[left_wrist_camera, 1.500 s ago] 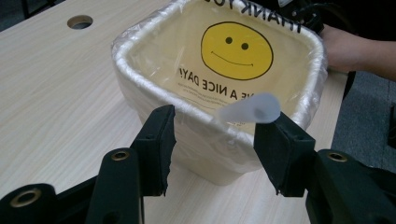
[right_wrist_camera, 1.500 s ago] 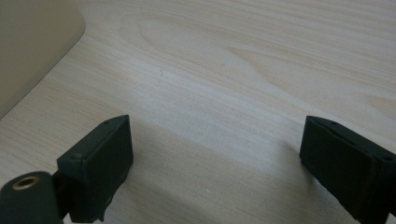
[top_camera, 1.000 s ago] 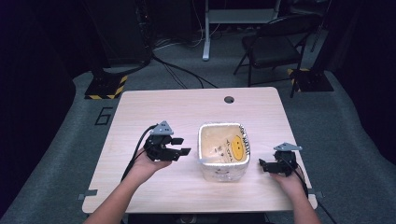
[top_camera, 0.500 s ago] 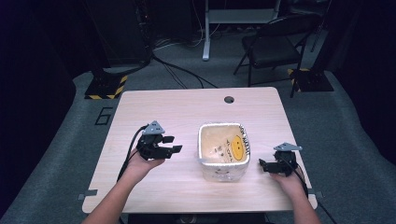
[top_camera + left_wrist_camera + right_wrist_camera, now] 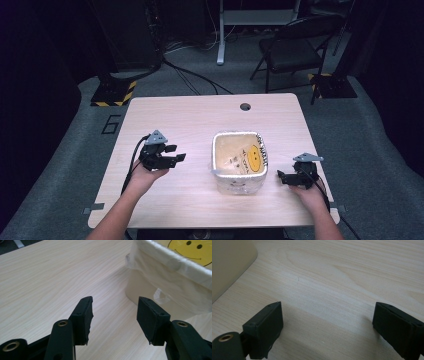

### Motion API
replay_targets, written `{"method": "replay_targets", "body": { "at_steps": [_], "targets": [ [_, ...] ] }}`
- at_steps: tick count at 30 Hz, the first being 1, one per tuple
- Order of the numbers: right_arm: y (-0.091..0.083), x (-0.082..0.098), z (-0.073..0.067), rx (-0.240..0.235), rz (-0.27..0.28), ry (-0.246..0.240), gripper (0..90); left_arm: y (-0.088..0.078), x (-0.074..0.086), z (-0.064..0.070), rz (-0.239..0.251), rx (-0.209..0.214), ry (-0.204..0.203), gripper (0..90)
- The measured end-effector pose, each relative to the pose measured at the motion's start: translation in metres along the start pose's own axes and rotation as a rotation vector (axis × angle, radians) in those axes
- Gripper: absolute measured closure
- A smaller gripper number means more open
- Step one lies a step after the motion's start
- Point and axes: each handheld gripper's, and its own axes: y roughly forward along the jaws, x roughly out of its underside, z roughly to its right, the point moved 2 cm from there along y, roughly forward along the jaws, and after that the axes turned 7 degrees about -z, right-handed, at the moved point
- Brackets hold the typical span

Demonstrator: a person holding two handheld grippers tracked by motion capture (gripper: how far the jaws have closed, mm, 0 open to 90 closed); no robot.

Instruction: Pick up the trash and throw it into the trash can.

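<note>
1. Centrally, a squarish cream plastic bin [image 5: 239,162] with rounded corners stands on the table [image 5: 200,120], a little right of the middle and toward the person's side.
2. A thin, crinkled, translucent bag [image 5: 172,267] lines the bin and folds over its rim; a yellow smiley face [image 5: 255,158] with black eyes and a curved mouth is printed on the bag near the bin's right wall.
3. The tabletop is pale wood-grain laminate, rectangular with rounded corners, and has a round dark cable hole [image 5: 245,106] near its far edge.
4. The left gripper [image 5: 172,154] sits in the person's left hand [image 5: 142,177] to the left of the bin, apart from it, with its jaws pointing toward the bin.
5. In the left gripper view, its two flat, matte black pads [image 5: 83,315] stand a moderate gap apart with bare table between them and nothing held; the bin's lower corner lies just beyond the right pad.
6. The right gripper [image 5: 281,178] is held in the right hand [image 5: 309,196] to the right of the bin, near its lower right corner but not touching.
7. In the right gripper view, its blocky black pads [image 5: 265,327] are spread wide over bare wood, empty, with the bin's smooth rounded wall at the upper left.
8. A black cable [image 5: 131,167] trails from the left gripper along the forearm.
9. Beyond the table, a dark folding chair [image 5: 295,47] stands on grey carpet [image 5: 380,150].
</note>
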Motion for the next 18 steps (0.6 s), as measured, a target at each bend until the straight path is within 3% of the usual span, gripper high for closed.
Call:
{"method": "replay_targets", "body": {
  "at_steps": [18],
  "targets": [
    [0.0,0.0,0.0,0.0,0.0,0.0,8.9,0.003,0.022,-0.023,-0.001,-0.058,-0.052,45.6]
  ]
}}
